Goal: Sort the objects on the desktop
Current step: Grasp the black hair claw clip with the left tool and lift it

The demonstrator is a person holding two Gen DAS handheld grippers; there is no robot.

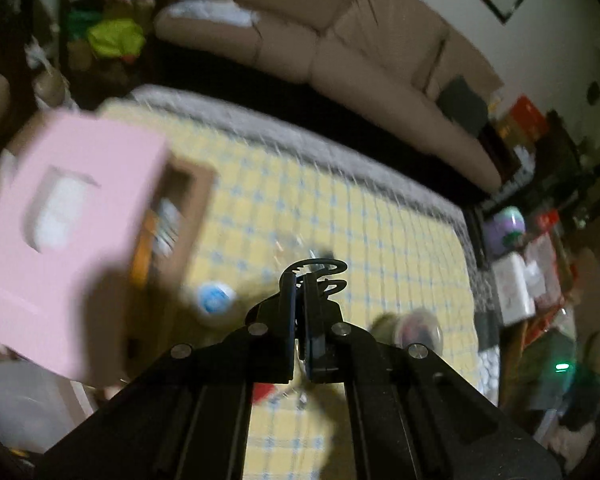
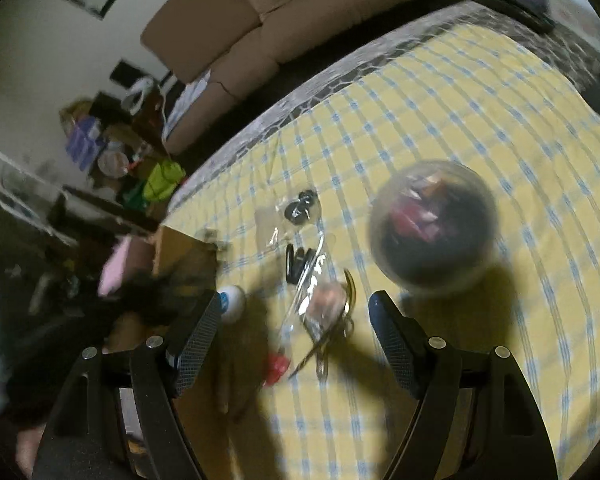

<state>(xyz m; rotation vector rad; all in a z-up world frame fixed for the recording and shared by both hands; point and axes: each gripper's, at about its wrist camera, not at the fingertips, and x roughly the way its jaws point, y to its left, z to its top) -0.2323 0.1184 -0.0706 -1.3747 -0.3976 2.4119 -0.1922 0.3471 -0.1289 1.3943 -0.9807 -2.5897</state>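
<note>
The left gripper (image 1: 300,280) is clamped on a black hair clip (image 1: 320,274), held above the yellow checked tablecloth (image 1: 340,200). The right gripper (image 2: 296,308) is spread wide and empty over a clear packet (image 2: 320,300) lying on the cloth. A clear round tub (image 2: 434,234) stands just right of the packet. A pink box (image 1: 68,232) sits at the table's left edge, beside a brown cardboard box (image 1: 192,200).
</note>
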